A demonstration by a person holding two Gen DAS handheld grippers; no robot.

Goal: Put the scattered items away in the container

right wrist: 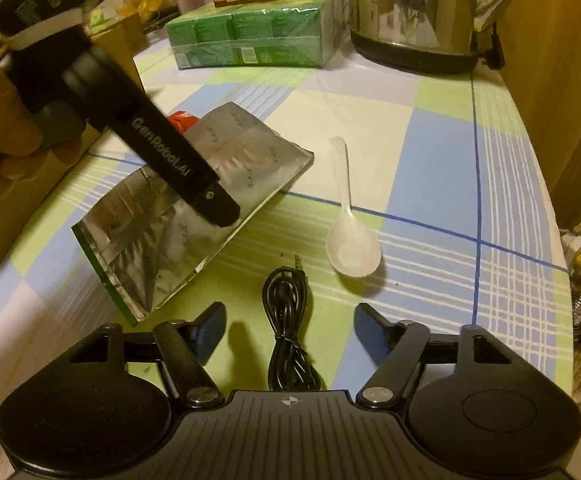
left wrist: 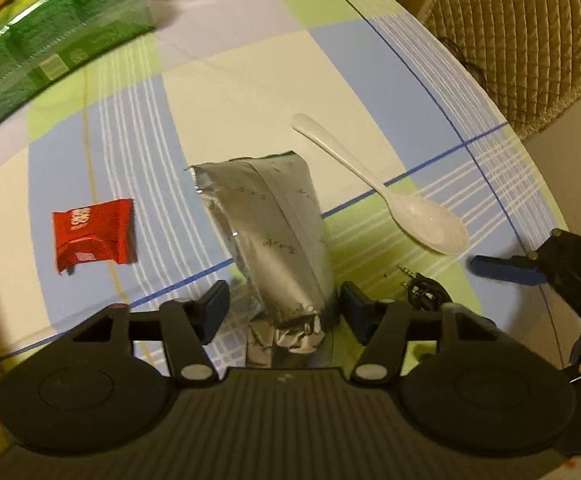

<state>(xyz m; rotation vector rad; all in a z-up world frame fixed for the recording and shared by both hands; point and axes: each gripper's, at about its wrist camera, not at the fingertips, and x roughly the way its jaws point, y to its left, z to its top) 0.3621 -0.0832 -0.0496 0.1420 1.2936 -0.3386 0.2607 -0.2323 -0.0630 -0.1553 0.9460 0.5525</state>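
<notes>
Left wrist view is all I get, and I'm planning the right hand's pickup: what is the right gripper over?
Observer: The right gripper is open, its fingers astride a coiled black cable, pads clear of it.
Operator: Anything behind the green pack?
Observer: A steel kettle stands to its right, at the back.
Operator: Any container?
Observer: A brown cardboard box stands left of the silver pouch; its inside is out of sight.

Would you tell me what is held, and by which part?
Nothing: left gripper straddles the foil pouch at its crumpled end, pads apart; right gripper open over the cable.
</notes>
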